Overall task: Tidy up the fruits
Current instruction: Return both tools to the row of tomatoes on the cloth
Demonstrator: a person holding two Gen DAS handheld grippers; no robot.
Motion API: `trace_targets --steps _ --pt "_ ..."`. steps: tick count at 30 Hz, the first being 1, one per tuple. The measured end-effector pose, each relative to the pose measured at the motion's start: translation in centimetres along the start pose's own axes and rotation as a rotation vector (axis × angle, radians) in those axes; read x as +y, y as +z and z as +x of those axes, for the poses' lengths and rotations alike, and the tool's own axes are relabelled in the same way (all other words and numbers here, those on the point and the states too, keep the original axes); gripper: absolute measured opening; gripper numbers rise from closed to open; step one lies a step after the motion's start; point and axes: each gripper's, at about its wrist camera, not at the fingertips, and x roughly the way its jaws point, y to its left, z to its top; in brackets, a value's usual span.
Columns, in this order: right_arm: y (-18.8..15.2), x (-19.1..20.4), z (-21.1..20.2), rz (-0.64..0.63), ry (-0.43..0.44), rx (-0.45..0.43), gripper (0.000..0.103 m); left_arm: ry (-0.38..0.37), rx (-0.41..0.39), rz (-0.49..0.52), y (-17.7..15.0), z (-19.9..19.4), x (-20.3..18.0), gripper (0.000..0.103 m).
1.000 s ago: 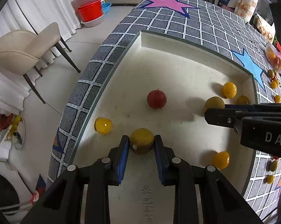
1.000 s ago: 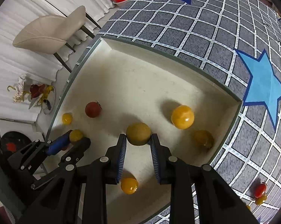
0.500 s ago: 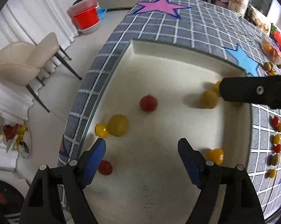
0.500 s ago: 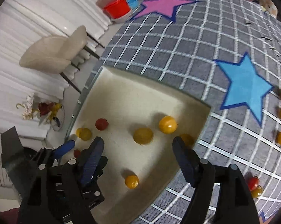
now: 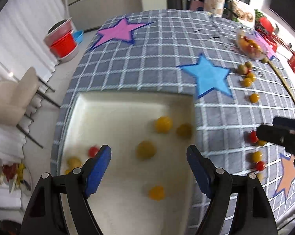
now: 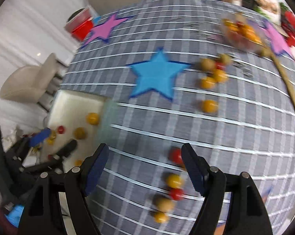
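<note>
From the left wrist, the left gripper hangs wide open and empty above the white tray, fruits scattered inside. From the right wrist, the right gripper, equally wide and empty, hovers over loose tomatoes on the checked tablecloth; I'd straddle one fruit squarely, with plenty of open cloth around.

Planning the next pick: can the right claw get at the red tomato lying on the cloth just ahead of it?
Probably yes. The right claw is open and empty, the red tomato lies on the checked cloth close by its right finger, and nothing covers it. The view is blurred, though.
</note>
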Motion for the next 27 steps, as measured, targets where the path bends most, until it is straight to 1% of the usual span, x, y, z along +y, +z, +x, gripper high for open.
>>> trace_targets --steps 3,6,11,15,16,20,21,23,24,26,27 --pt "-1.2 -3.3 -0.9 0.054 -0.034 0.003 0.079 -0.019 -0.009 0.035 0.9 -0.1 -2.0 0.08" --pt "-2.8 -5.5 -1.4 0.075 -0.062 0.016 0.079 -0.031 -0.001 0.081 1.2 0.3 -3.9 0.08" --pt "-5.9 -6.2 -1.9 0.058 -0.06 0.041 0.079 -0.074 0.036 0.151 0.5 1.6 -6.8 0.08" --pt "-8.5 -5.2 -2.2 0.024 -0.044 0.044 0.079 -0.126 0.048 0.217 -0.1 2.2 -9.0 0.08" --pt "-9.0 -4.9 -2.1 0.017 -0.038 0.043 0.079 -0.134 0.034 0.248 -0.2 2.2 -9.8 0.08" --pt "-11.4 -3.5 -1.8 -0.001 -0.023 0.049 0.078 -0.187 0.043 0.302 0.1 2.9 -11.6 0.08" --pt "-11.8 -3.2 -1.6 0.001 -0.017 0.05 0.077 -0.196 0.039 0.315 0.3 3.1 -12.1 0.08" --pt "-12.5 -2.8 -1.2 0.011 -0.011 0.05 0.069 -0.213 0.038 0.332 0.5 3.4 -12.8 0.08" --pt "-12.7 -2.6 -0.9 0.018 -0.009 0.05 0.067 -0.217 0.037 0.336 0.6 3.5 -13.0 0.079" --pt "-12.9 -2.4 -0.3 0.034 -0.006 0.053 0.063 -0.227 0.04 0.351 0.7 3.9 -13.7 0.073" --pt "-13.0 -2.3 0.0 0.041 -0.005 0.054 0.062 -0.237 0.043 0.357 0.8 4.1 -13.9 0.073"
